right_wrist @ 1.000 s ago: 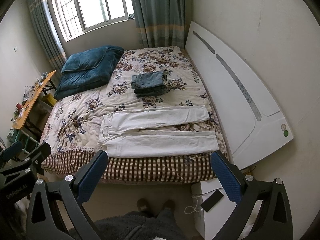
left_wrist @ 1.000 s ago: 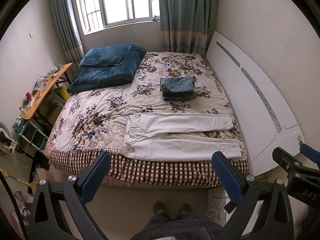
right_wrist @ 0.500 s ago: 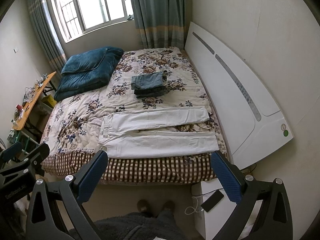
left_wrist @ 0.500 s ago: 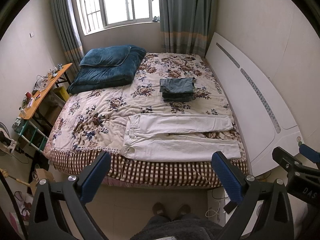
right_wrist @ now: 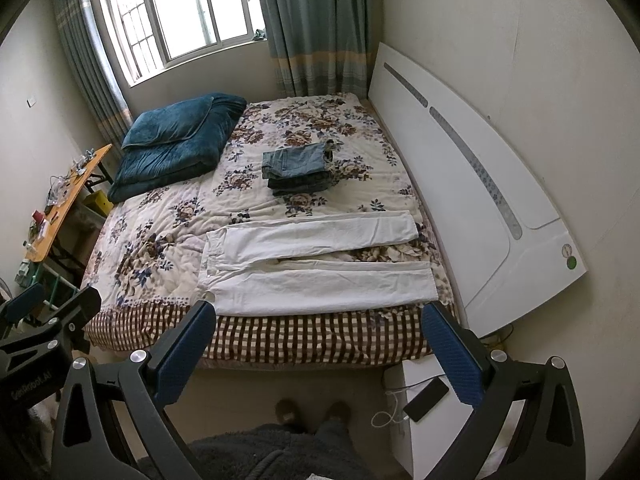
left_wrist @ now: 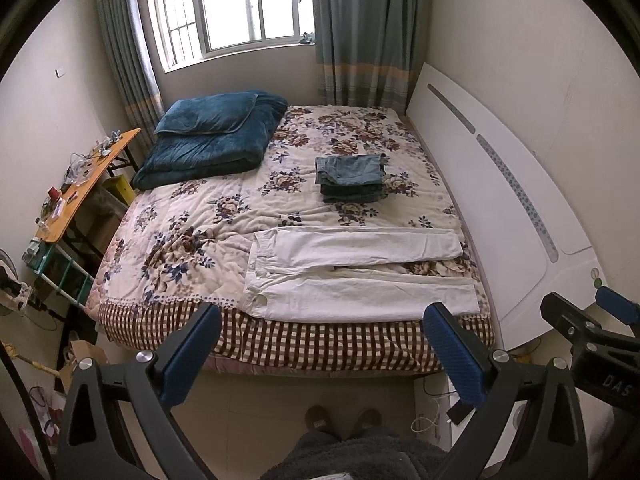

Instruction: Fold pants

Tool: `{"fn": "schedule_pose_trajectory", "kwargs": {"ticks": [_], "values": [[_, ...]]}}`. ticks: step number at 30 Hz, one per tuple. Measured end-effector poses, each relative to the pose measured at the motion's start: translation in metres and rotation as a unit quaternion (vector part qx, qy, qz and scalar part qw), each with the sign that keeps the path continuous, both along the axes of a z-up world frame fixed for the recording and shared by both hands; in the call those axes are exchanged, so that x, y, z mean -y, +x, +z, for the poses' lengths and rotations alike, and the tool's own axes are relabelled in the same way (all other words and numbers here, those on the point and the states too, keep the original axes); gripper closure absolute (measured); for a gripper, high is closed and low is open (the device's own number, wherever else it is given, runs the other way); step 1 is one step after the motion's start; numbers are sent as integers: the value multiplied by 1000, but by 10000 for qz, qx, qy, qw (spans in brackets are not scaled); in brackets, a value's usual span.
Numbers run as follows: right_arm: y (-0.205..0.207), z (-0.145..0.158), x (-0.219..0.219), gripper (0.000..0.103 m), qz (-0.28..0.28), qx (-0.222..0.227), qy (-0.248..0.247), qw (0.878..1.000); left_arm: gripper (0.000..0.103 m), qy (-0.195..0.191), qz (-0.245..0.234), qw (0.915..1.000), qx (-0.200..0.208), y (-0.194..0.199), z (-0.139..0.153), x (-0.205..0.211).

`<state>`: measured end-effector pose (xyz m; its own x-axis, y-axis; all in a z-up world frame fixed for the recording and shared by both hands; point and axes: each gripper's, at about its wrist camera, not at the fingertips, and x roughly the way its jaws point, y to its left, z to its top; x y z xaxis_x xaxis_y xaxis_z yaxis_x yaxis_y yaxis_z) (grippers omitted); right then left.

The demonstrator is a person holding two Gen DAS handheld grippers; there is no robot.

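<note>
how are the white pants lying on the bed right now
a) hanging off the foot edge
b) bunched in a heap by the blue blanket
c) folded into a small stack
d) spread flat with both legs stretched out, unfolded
d: the white pants lie flat near the checkered edge of the bed, legs out toward the headboard; both claws are open and off the fabric.

white pants (left_wrist: 360,276) | unfolded, flat | legs apart | bed's near edge

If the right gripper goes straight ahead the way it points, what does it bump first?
Probably the white pants spread flat on the bed; the open right gripper has nothing before them, though depth is unclear.
</note>
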<state>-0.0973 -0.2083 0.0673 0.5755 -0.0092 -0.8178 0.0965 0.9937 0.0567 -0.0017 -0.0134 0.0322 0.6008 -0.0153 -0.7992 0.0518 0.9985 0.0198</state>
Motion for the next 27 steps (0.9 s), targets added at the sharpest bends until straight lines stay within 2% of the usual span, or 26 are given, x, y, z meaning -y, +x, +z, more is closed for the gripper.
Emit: {"fn": "schedule_pose_trajectory", "kwargs": {"ticks": [11, 17, 21, 25, 27], "values": [[-3, -1, -1, 0, 2, -12, 13, 10000, 0, -26, -29, 10000, -17, 4, 3, 14], [-5, -3, -2, 0, -23, -23, 14, 10000, 0, -78, 81, 9999, -11, 25, -5, 24], [7, -16, 5, 0, -44, 113, 41, 9999, 0, 3, 333, 9994, 121, 50, -22, 26], [32, -32, 9, 0, -8, 235, 64, 9997, 0, 382, 648, 9970, 183, 90, -56, 25], [55, -48, 7, 0, -21, 185, 48, 9998, 0, 519, 762, 9957, 62, 115, -74, 23]]}}
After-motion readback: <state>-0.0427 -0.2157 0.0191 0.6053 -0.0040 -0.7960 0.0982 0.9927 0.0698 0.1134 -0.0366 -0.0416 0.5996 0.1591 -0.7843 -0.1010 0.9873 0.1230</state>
